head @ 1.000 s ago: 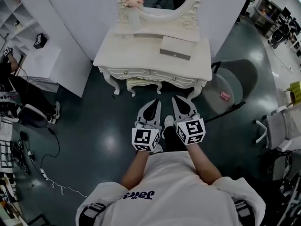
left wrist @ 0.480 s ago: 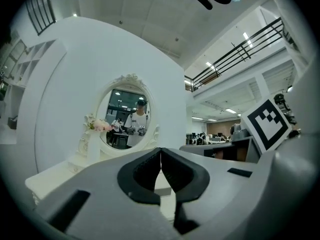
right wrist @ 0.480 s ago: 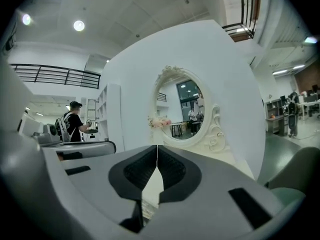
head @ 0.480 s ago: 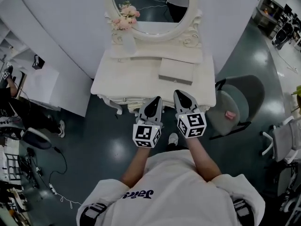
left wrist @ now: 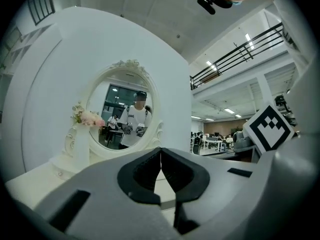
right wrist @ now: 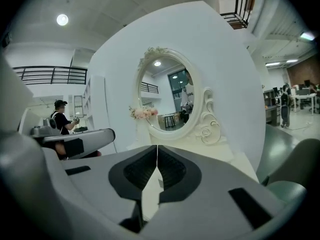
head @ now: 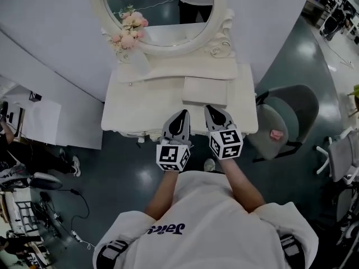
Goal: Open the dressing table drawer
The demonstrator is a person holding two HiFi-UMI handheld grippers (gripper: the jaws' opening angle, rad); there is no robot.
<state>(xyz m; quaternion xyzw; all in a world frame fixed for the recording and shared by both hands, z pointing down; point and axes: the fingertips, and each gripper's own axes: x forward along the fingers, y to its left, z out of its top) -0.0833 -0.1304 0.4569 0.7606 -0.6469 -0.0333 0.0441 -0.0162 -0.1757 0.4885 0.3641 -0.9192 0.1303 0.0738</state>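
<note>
The cream dressing table [head: 140,108] stands straight ahead, with its oval mirror [head: 162,10] against the white wall. From above, its drawer fronts are hidden under the tabletop's front edge [head: 126,131]. My left gripper [head: 180,114] and right gripper [head: 212,110] are side by side over that front edge, pointing at the mirror. Both are shut with nothing between their jaws. In the left gripper view the left gripper [left wrist: 161,150] has its tips together before the mirror [left wrist: 122,114]. The right gripper [right wrist: 157,147] looks the same in its own view.
A flat cream box [head: 205,91] lies on the tabletop just beyond the grippers. A vase of pink flowers [head: 128,29] stands at the back left. A grey chair [head: 280,122] with a small pink thing [head: 276,134] is at the right, a white cabinet [head: 42,122] at the left.
The person has walked up to the table. Both grippers, earlier over the dark floor short of it, are now above its front edge, and the drawer fronts have dropped out of sight.
</note>
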